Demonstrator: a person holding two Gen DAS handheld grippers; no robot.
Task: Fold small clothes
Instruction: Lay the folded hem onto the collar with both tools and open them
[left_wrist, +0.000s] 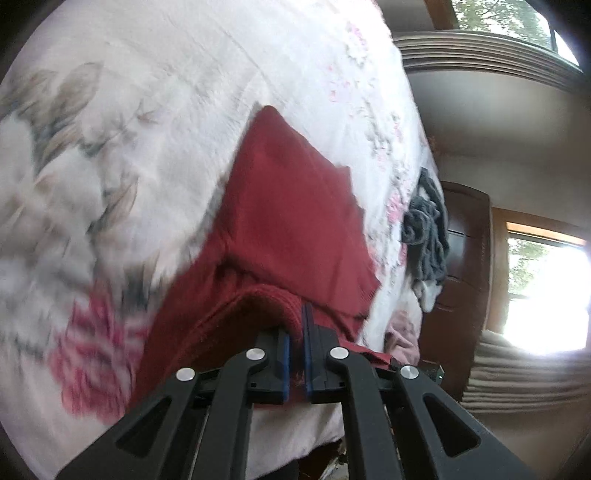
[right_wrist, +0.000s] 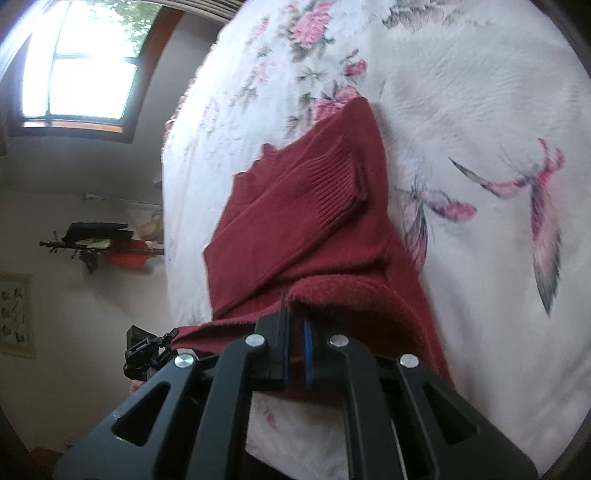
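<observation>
Now red sweater (left_wrist: 288, 206) pinched in both tongs

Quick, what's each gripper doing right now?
Left gripper: shut on the red sweater.
Right gripper: shut on the same red sweater's edge.

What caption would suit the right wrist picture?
Right tool pinching the edge of a red sweater above a floral blanket.

My left gripper (left_wrist: 298, 325) has its jaws nearly together, pinching a fold of the red sweater (left_wrist: 291, 206) between the blue pads. My right gripper (right_wrist: 295, 325) is likewise clamped on the near hem, both pointing forward.
</observation>
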